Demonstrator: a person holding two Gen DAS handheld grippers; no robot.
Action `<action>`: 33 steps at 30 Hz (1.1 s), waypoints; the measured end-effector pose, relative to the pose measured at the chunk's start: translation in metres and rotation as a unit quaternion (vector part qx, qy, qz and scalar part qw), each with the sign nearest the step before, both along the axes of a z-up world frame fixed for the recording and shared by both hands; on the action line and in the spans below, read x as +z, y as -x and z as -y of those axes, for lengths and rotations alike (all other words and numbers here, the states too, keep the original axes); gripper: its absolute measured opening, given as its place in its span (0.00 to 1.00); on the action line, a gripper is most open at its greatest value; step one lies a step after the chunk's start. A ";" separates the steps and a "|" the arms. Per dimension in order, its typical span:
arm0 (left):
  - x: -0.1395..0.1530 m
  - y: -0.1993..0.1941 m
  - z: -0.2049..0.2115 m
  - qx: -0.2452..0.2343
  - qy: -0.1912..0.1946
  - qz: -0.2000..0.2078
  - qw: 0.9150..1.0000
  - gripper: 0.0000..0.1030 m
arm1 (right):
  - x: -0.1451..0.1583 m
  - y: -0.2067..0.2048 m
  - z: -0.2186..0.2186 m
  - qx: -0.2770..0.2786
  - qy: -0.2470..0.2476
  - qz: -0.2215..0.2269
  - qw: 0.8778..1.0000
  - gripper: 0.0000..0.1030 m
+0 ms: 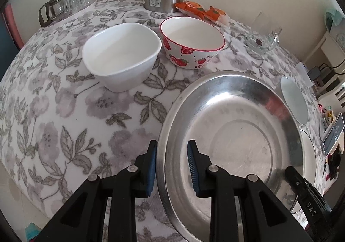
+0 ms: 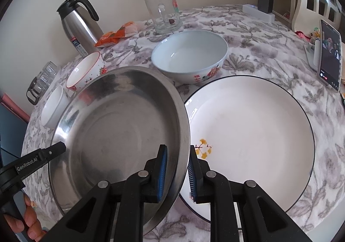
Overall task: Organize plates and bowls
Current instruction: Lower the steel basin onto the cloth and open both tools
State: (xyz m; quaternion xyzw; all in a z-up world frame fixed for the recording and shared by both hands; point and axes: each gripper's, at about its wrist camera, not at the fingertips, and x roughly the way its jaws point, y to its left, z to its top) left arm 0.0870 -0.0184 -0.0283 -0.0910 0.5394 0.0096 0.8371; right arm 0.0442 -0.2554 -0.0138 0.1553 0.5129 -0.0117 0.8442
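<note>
Blue-padded fingers of the left gripper [image 1: 171, 168] straddle the near-left rim of the stainless steel plate [image 1: 243, 125], one pad outside it and one inside, pinching the rim. On the opposite side, the right gripper [image 2: 176, 174] pinches the plate's right rim the same way. Both sets of jaws stand narrow, pressed onto thin metal.

The steel plate hangs tilted between the two grippers, its right edge lapping over the left edge of the large white plate [image 2: 254, 134] with the dark rim and yellow leaf motif. Judging by that, the step in hand is carrying the steel plate to stack it on the white one. The next move calls for shifting it rightward until it is centred over the white plate, levelling it, lowering it, and only then spreading both pairs of jaws.

Each view fills gaps in the other. From the left wrist, the square white bowl [image 1: 123, 56] and the strawberry bowl [image 1: 192, 43] sit side by side at the far left on the floral tablecloth [image 1: 64, 112], with upturned glasses [image 1: 73, 2] behind them; the white plate is almost hidden. From the right wrist, the white plate shows nearly whole, along with the pale blue bowl [image 2: 189, 56] just beyond it, a glass mug [image 2: 163, 15], a phone [image 2: 330, 54] propped at far right, and a hand [image 2: 32, 220] gripping the left tool.
</note>
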 end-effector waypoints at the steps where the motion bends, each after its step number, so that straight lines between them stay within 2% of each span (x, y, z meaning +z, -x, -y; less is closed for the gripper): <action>1: 0.000 -0.001 0.000 -0.001 -0.002 0.001 1.000 0.27 | 0.000 0.000 0.000 0.000 0.000 0.000 1.000 0.19; 15: 0.006 -0.004 -0.002 0.000 0.006 0.017 1.000 0.29 | -0.002 0.001 0.002 -0.008 -0.011 -0.010 1.000 0.21; 16: 0.006 -0.003 -0.002 -0.001 0.006 0.016 1.000 0.30 | -0.003 0.001 0.002 -0.009 -0.013 -0.011 1.000 0.24; 17: 0.007 -0.003 -0.002 -0.001 0.006 0.016 1.000 0.31 | -0.003 0.001 0.003 -0.011 -0.014 -0.012 1.000 0.32; 18: 0.007 -0.003 -0.003 -0.001 0.003 0.014 1.000 0.38 | -0.002 0.002 0.002 -0.012 -0.013 -0.011 1.000 0.39; 19: 0.008 -0.002 -0.003 0.000 0.001 0.015 1.000 0.44 | -0.001 0.002 0.002 -0.013 -0.011 -0.008 1.000 0.40; 22: 0.012 -0.001 -0.003 0.001 -0.007 0.021 1.000 0.50 | 0.004 0.004 0.002 -0.016 -0.007 0.002 1.000 0.46; 24: 0.013 0.000 -0.003 0.001 -0.012 0.020 1.000 0.56 | 0.006 0.004 0.002 -0.019 -0.006 0.008 1.000 0.60; 28: 0.013 0.001 -0.001 -0.003 -0.025 0.014 1.000 0.60 | 0.008 0.005 0.002 -0.019 -0.003 0.013 1.000 0.71; 29: 0.011 0.001 0.000 -0.006 -0.027 0.012 1.000 0.63 | 0.008 0.004 0.002 -0.019 -0.003 0.013 1.000 0.74; 31: 0.010 0.001 0.001 -0.009 -0.027 0.011 1.000 0.82 | 0.007 0.004 0.001 -0.016 -0.003 0.011 1.000 0.76; 33: 0.011 0.001 0.001 -0.009 -0.024 0.014 1.000 0.82 | 0.006 0.003 0.001 -0.016 -0.001 0.011 1.000 0.82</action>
